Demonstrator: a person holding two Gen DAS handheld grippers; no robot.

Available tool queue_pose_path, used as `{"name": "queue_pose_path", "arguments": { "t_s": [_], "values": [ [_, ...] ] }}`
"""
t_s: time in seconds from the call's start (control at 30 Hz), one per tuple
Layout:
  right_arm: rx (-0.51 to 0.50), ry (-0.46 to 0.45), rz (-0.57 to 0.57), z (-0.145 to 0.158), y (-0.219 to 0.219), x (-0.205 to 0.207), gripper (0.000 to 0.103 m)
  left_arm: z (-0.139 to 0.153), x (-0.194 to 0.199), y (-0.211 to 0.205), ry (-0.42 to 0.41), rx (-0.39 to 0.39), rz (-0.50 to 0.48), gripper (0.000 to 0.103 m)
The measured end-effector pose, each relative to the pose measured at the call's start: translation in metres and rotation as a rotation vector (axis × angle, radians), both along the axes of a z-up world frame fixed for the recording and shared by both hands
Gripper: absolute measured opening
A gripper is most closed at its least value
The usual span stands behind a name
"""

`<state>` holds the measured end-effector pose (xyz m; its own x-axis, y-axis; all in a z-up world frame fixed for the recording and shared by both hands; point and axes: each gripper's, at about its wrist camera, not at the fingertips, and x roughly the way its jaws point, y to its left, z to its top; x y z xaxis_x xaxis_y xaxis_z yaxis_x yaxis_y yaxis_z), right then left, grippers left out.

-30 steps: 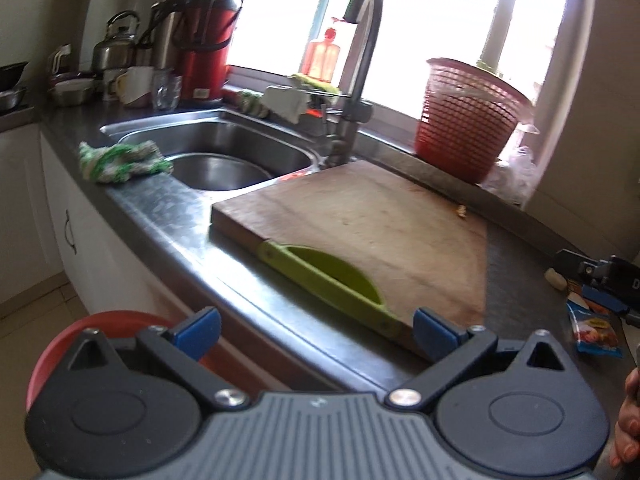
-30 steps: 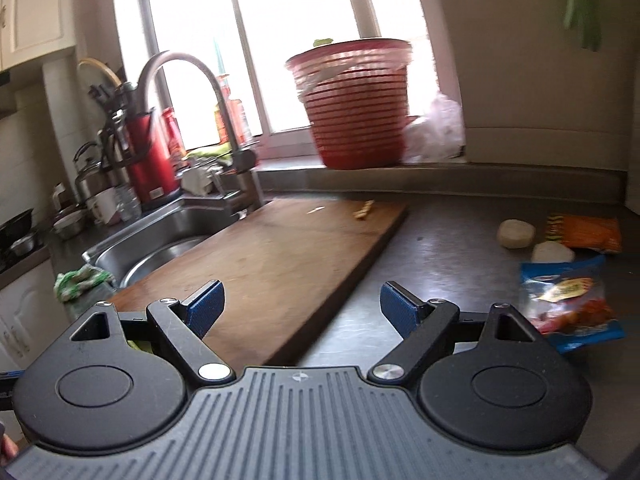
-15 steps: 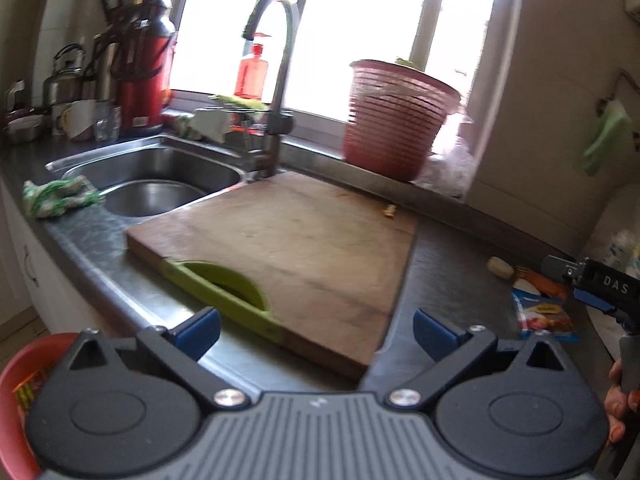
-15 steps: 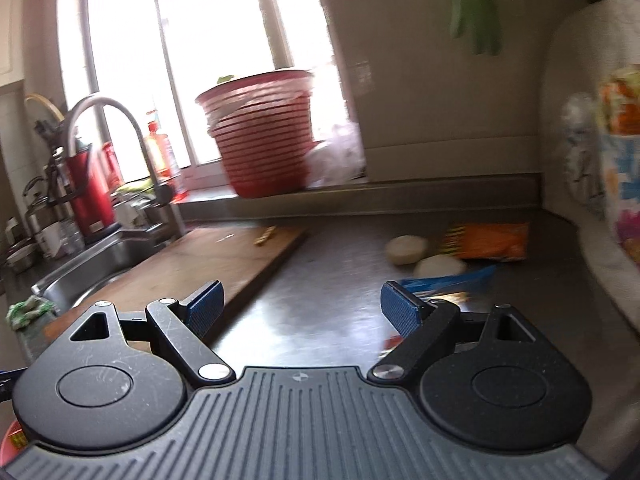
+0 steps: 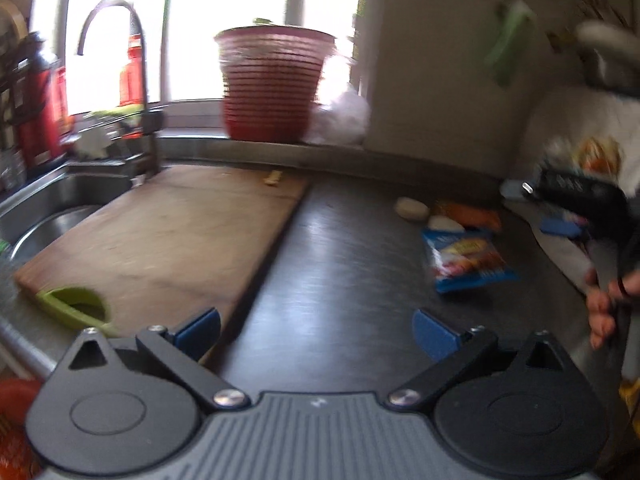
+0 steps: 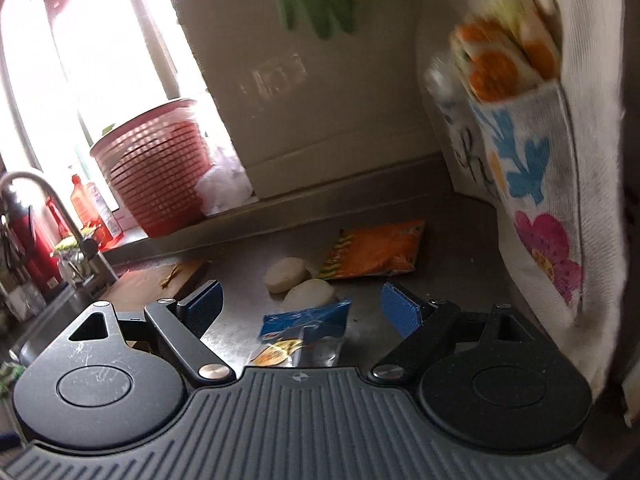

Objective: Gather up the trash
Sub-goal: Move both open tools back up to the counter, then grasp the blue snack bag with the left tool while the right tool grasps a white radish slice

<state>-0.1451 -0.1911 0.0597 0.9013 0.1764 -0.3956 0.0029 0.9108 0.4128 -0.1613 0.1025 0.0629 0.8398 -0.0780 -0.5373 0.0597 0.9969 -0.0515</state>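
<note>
Your trash sits near the counter's (image 5: pixel 340 264) back right corner: one crinkly blue wrapper (image 6: pixel 308 330), one flat orange packet (image 6: pixel 376 254) behind it, two pale round slices (image 6: pixel 285 274) between them. Your right gripper (image 6: pixel 300 306) hovers right over the blue wrapper, jaws spread, holding nothing. Left gripper (image 5: pixel 316 332) is wide open too, empty, by the wooden cutting board (image 5: pixel 168 236). Everything's motion-blurred, so the labels are unreadable.

Blue snack wrapper (image 6: pixel 306 334): crumpled, lying flat on the dark tabletop (image 5: pixel 340 280), partly clear at its near end. Orange snack packet (image 6: pixel 378 256): flat, farther back near the wall. Two pale round pieces (image 6: pixel 298 282) lie between them, touching each other, the farther one just beside the orange packet.
</note>
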Motion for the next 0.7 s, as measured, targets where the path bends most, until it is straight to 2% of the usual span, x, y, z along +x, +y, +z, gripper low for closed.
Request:
{"name": "queue_pose_path", "arguments": {
  "t_s": [0.17,0.43,0.7],
  "values": [
    [0.075,0.062,0.049,-0.011,-0.015,0.034,0.103,-0.003,0.019,-0.037,-0.001,0.042,-0.100,0.102],
    [0.193,0.152,0.142,-0.031,-0.008,0.078,0.103,-0.014,0.052,-0.084,0.012,0.080,-0.231,0.102],
    [0.330,0.204,0.219,-0.045,-0.021,0.097,0.103,-0.030,0.084,-0.115,0.031,0.137,-0.314,0.102]
  ]
}}
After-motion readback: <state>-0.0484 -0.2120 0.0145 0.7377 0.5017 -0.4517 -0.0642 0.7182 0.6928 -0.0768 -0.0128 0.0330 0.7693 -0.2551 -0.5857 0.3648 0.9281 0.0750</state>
